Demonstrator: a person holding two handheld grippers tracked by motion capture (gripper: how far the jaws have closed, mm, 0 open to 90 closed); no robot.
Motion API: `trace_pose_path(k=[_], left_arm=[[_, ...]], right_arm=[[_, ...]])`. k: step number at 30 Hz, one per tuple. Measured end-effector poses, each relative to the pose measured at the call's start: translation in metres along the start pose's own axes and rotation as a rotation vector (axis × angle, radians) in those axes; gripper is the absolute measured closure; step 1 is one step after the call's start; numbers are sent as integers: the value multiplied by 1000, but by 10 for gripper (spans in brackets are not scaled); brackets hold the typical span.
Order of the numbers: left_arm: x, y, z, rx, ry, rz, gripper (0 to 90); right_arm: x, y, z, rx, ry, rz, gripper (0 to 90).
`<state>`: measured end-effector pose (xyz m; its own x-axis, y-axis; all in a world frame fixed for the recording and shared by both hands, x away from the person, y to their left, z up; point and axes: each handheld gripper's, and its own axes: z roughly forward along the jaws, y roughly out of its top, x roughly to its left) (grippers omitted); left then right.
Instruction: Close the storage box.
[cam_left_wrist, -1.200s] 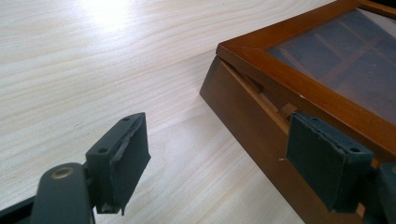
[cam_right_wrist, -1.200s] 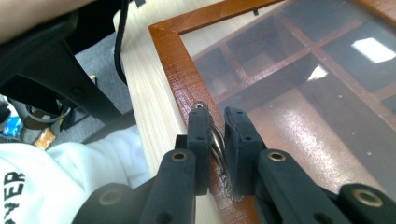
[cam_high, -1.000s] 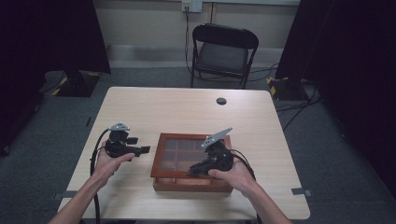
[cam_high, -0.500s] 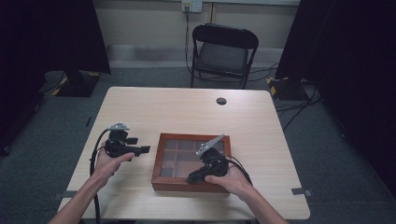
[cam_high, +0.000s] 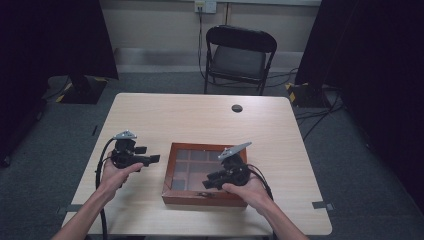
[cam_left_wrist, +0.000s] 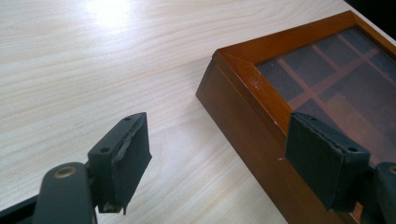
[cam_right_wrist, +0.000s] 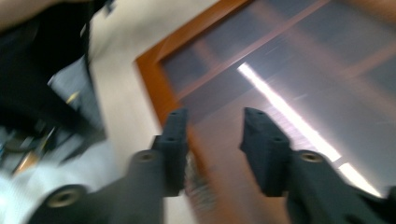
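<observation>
**At the table with the wooden box**

I sat at a pale wooden table on a grey floor, with a black folding chair standing beyond the far edge and dark curtains at both sides of the room. A small black disc lay on the table near its far edge.

The brown wooden box with a glass lid divided into panes lay flat on the near half of the table, lid shut. Its long side ran across the table, parallel to the near edge, and its front faced me.

My left tongs hung above the table just left of the box, pointing to the right at it, jaws wide apart and holding nothing; the left gripper view showed the box's corner between them. My right tongs hovered over the near part of the lid, pointing left, jaws a narrow gap apart and gripping nothing, though that view was blurred
</observation>
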<state>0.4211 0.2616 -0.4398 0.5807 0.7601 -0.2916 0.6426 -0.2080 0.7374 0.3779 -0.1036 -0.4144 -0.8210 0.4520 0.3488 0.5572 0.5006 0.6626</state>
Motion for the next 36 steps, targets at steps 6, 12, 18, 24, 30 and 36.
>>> trace_pose_path(k=[6, 12, 18, 24, 30, 36], left_arm=[[-6, 2, -4, -9, 6, 19, 254], [-2, 1, -6, 11, 26, 26, 247], [2, -1, -11, 21, 34, 40, 243], [9, -5, -14, 53, 51, 40, 229], [24, -14, -17, 78, 79, 12, 215], [41, -25, -17, 120, 122, -32, 176]], right_arm=[[-11, 0, -17, -100, -129, 63, 393], [-26, -11, -35, -137, -246, 124, 217], [-41, -26, -60, -178, -322, 161, 169], [-60, -42, -79, -194, -446, 228, 147], [-82, -63, -88, -151, -523, 315, 149], [-100, -85, -94, -143, -575, 397, 148]])
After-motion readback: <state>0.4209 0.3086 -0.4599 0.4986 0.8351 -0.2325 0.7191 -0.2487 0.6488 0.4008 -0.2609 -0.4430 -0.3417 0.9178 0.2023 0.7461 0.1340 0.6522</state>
